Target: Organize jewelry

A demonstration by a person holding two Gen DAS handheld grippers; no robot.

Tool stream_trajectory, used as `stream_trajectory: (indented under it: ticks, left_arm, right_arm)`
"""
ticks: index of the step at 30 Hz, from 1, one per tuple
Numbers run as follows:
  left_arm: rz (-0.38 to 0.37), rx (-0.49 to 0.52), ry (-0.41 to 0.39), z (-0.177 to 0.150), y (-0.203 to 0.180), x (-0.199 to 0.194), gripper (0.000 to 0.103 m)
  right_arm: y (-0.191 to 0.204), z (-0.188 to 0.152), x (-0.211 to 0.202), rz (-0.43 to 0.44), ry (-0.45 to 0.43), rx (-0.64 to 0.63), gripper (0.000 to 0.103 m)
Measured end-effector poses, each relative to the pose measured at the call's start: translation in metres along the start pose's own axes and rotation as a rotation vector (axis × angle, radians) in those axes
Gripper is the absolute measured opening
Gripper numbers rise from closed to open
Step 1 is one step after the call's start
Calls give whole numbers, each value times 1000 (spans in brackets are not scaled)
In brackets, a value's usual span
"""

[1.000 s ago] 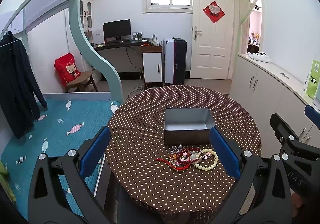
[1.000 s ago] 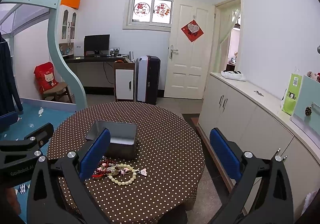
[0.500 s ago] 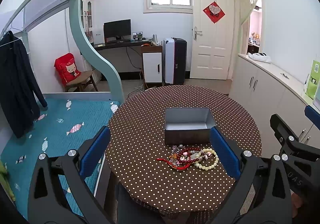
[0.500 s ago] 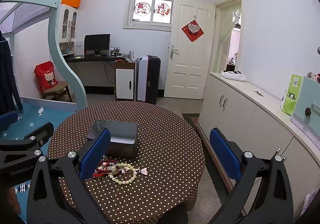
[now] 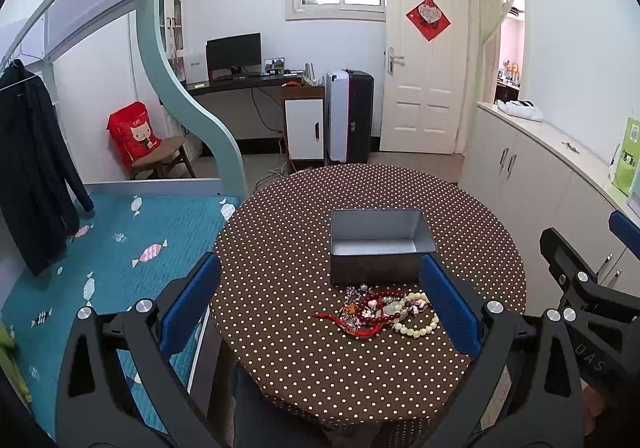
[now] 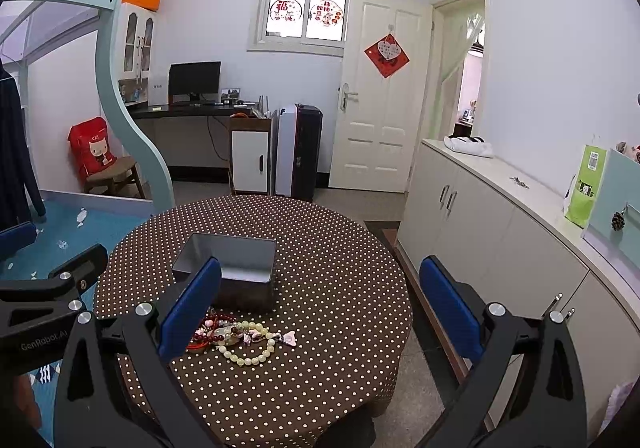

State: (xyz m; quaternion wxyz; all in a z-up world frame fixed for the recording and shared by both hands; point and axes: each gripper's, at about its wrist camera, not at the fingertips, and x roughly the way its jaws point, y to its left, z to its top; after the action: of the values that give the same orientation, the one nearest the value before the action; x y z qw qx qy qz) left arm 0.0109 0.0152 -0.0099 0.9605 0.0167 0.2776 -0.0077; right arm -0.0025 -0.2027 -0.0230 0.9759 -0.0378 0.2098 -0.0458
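Jaws spread wide, both grippers level above table [image 5: 280,232]; jewelry pile [image 5: 380,312] beside tin [image 5: 376,244], seemingly untouched.

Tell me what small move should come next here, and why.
Probably lower the left gripper toward the jewelry pile. Both grippers are open and hold nothing, the metal tin looks empty, and the beads lie on the table just in front of it.
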Motion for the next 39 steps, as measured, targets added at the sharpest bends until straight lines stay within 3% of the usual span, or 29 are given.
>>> stream_trajectory:
  ticks: [9,25,39]
  left_arm:
    - [-3,-2,44,-1,1,19,98]
    - [-3,6,38,-3,-5,21,98]
    - [-8,28,146,-14,-7,58,98]
  right_arm:
    - [3,-5,10,1,42,-5,96]
    - [-1,-2,9,5,41,2,96]
    - [0,-16,40,20,154,-6,96]
